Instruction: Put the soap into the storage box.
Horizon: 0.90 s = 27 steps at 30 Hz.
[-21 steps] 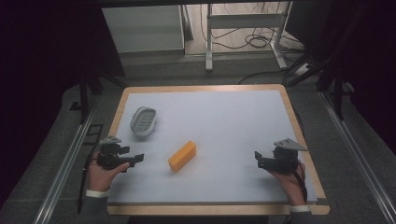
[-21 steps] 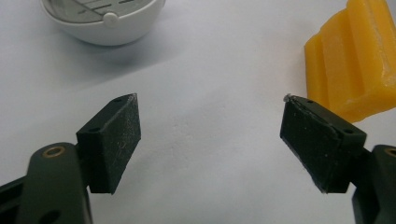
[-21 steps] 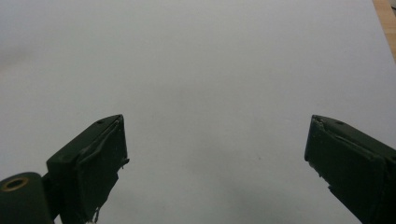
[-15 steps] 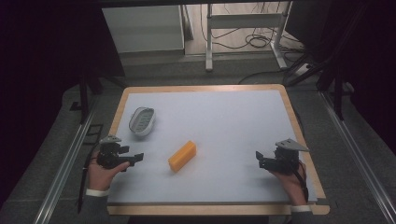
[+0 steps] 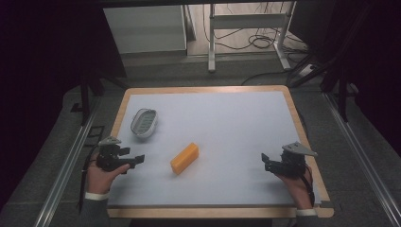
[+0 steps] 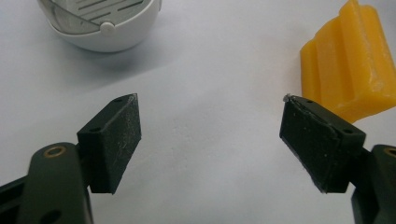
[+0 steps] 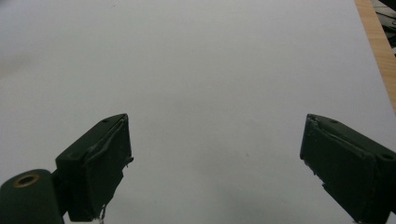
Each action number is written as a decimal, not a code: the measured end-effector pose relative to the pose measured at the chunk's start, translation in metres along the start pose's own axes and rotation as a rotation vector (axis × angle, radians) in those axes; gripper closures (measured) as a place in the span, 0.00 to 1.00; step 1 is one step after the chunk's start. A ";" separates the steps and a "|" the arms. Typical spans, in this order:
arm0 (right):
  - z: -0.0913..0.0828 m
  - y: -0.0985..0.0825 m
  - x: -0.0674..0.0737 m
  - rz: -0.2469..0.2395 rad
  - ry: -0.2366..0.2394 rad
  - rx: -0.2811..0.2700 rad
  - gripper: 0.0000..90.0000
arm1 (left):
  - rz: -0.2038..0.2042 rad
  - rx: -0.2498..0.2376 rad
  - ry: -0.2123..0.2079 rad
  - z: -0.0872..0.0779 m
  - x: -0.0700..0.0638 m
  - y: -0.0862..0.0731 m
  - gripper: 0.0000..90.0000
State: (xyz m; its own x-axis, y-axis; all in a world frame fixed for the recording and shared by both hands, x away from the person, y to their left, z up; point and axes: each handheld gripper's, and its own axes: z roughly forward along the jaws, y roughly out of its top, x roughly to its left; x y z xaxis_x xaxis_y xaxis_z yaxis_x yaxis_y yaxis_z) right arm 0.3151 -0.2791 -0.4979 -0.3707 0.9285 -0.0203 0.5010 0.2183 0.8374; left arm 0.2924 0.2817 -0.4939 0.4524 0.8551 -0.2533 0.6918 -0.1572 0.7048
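A yellow ridged block (image 5: 185, 158) lies slantwise near the middle of the white table top; in the left gripper view the block (image 6: 350, 70) sits ahead at the upper right. A white oval dish with a slotted insert (image 5: 143, 123) rests at the left; its rim (image 6: 100, 32) shows at the top of the left gripper view. My left gripper (image 5: 137, 160) hovers at the left edge, open and holding nothing, pointing toward the block (image 6: 210, 140). My right gripper (image 5: 265, 161) sits near the right edge, open over bare table (image 7: 215, 158).
The white table top (image 5: 227, 123) has a wooden rim (image 5: 203, 90). A wooden strip of that rim (image 7: 378, 42) shows in the right gripper view. Metal rails (image 5: 66, 165) run along both sides, and a desk frame with cables (image 5: 246, 42) stands behind.
Both hands have barely shifted; the right gripper has edged slightly. The block and the dish lie where they were.
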 end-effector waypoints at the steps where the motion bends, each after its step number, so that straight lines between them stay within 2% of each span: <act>1: 0.000 0.000 0.000 0.000 0.004 0.000 0.10 | 0.003 0.000 -0.001 -0.001 -0.001 0.001 0.23; 10: 0.001 -0.002 -0.004 0.011 0.012 0.006 0.10 | 0.015 0.004 -0.006 -0.004 -0.007 0.012 0.23; 27: 0.000 -0.005 -0.005 0.035 0.016 0.018 0.10 | 0.077 0.046 -0.047 -0.006 -0.032 0.045 0.22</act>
State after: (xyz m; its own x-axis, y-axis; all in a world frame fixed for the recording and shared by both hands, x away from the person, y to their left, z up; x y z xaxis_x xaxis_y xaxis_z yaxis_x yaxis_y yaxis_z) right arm 0.3147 -0.2849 -0.5023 -0.3653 0.9307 0.0174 0.5277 0.1917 0.8275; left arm 0.3061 0.2503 -0.4500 0.5301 0.8158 -0.2313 0.6789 -0.2449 0.6922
